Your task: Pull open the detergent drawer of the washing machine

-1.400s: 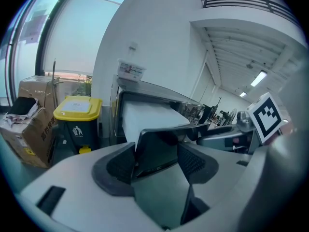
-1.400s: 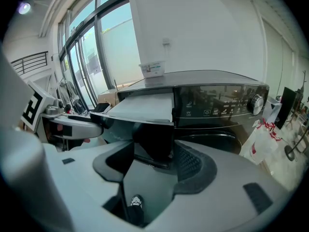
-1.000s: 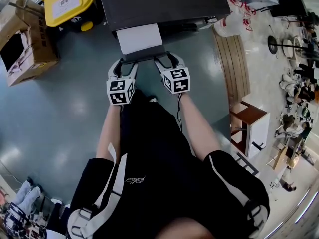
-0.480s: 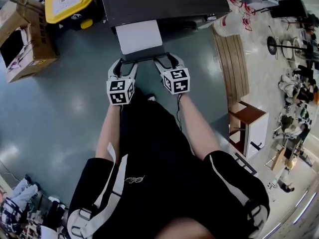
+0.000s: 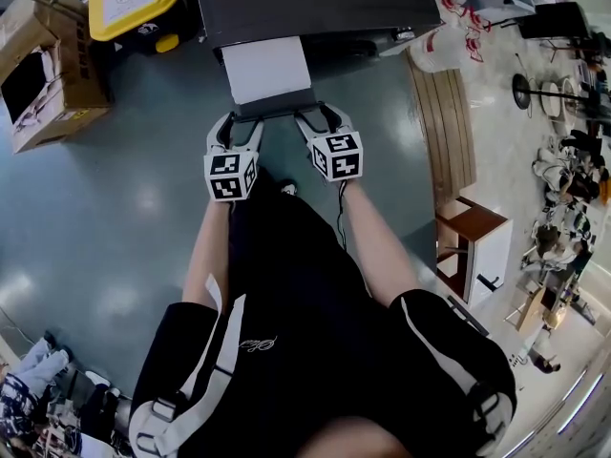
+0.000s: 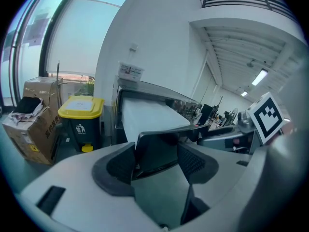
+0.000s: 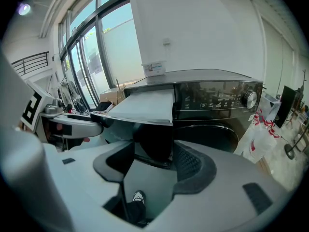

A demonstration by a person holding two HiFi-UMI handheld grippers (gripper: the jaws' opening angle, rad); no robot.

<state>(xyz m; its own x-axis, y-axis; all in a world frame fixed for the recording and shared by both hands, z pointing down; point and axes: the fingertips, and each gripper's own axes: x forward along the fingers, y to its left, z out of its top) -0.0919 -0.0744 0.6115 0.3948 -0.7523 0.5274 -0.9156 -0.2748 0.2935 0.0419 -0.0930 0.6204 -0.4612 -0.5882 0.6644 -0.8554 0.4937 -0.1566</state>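
Head view: my left gripper (image 5: 243,120) and right gripper (image 5: 317,114) sit at the front corners of the detergent drawer (image 5: 270,70), which stands out from the washing machine (image 5: 315,3). Left gripper view: jaws apart, drawer front between them. Right gripper view: jaws apart around the other corner.
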